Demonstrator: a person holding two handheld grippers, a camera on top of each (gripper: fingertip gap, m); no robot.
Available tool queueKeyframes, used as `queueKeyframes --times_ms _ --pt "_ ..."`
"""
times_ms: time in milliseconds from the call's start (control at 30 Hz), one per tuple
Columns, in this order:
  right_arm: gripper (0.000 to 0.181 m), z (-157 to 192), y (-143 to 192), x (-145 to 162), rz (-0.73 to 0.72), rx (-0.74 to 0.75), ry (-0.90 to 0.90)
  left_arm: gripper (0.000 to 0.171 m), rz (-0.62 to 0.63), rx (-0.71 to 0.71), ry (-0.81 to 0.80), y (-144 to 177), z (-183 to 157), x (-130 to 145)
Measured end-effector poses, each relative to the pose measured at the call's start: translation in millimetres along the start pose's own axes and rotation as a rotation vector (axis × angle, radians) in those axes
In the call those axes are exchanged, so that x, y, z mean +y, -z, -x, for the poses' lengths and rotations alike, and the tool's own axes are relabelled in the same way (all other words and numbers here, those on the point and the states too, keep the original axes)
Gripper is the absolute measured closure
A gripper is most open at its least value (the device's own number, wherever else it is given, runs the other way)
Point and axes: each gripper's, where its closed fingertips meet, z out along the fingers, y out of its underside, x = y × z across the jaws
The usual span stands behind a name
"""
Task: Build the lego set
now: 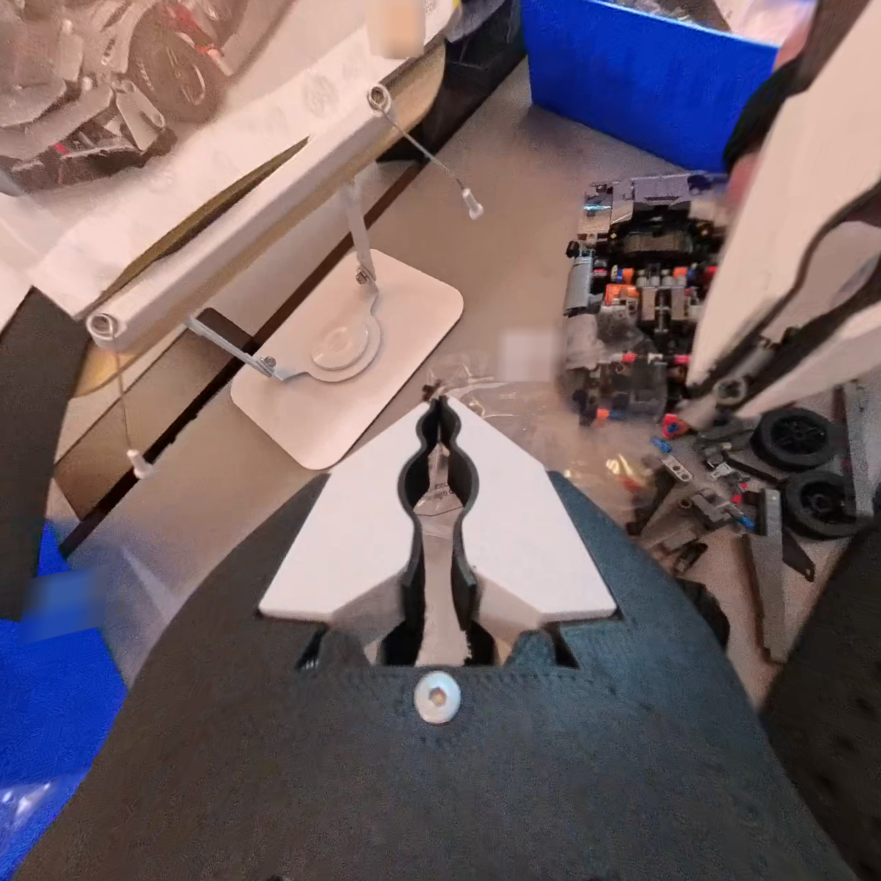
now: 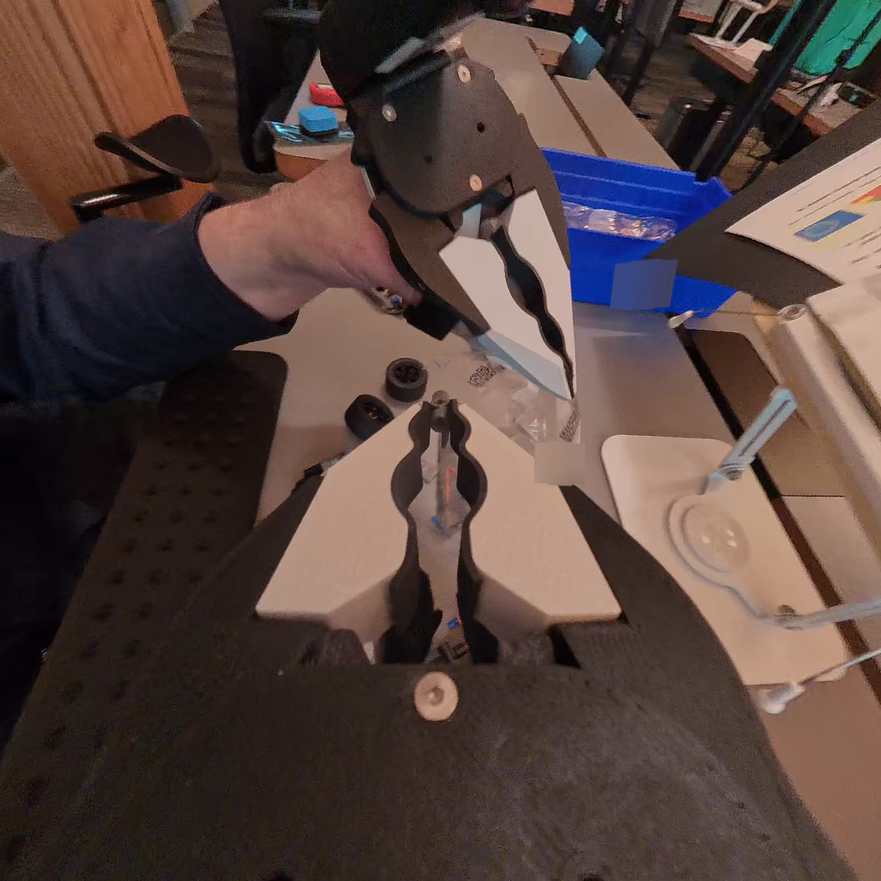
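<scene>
My left gripper (image 1: 438,403) is shut, and its tips pinch the edge of a clear plastic bag (image 1: 496,395) that lies crumpled on the table. In the right wrist view the left gripper (image 2: 569,393) points down, with the bag's (image 2: 529,419) printed edge at its tips. My right gripper (image 2: 439,405) is shut on a small grey round Lego piece (image 2: 438,398) and holds it above the table. That piece also shows in the left wrist view (image 1: 729,388). A partly built Lego model (image 1: 643,310) stands to the right of the bag.
Two black wheels (image 1: 791,438) and several loose parts (image 1: 705,505) lie near the model. A white stand (image 1: 343,357) holds the open instruction booklet to the left. A blue bin (image 2: 619,205) sits behind. A black mat (image 2: 143,524) covers the table's near side. My hands' fingertips stand some 9 cm from each other.
</scene>
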Motion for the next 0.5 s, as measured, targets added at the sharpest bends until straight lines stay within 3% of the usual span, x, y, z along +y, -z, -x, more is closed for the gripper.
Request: queueKeyframes --times_ms 100,200,267,367,500 --pt "0.176 -13 -12 3 0.127 0.065 0.044 0.171 0.006 0.038 0.038 -10 6 -4" --pt "0.176 -35 -23 30 0.308 0.135 0.034 0.171 -0.028 0.077 0.101 -15 8 -7" --pt "0.173 -59 -27 48 0.419 0.257 0.113 0.171 -0.057 0.112 0.141 -17 6 -6" --pt "0.158 -70 -38 56 0.413 0.282 0.140 0.171 -0.064 0.122 0.173 -17 9 -3" --pt "0.153 -65 -28 50 0.384 0.258 0.156 0.171 -0.097 0.119 0.215 -15 16 -4"
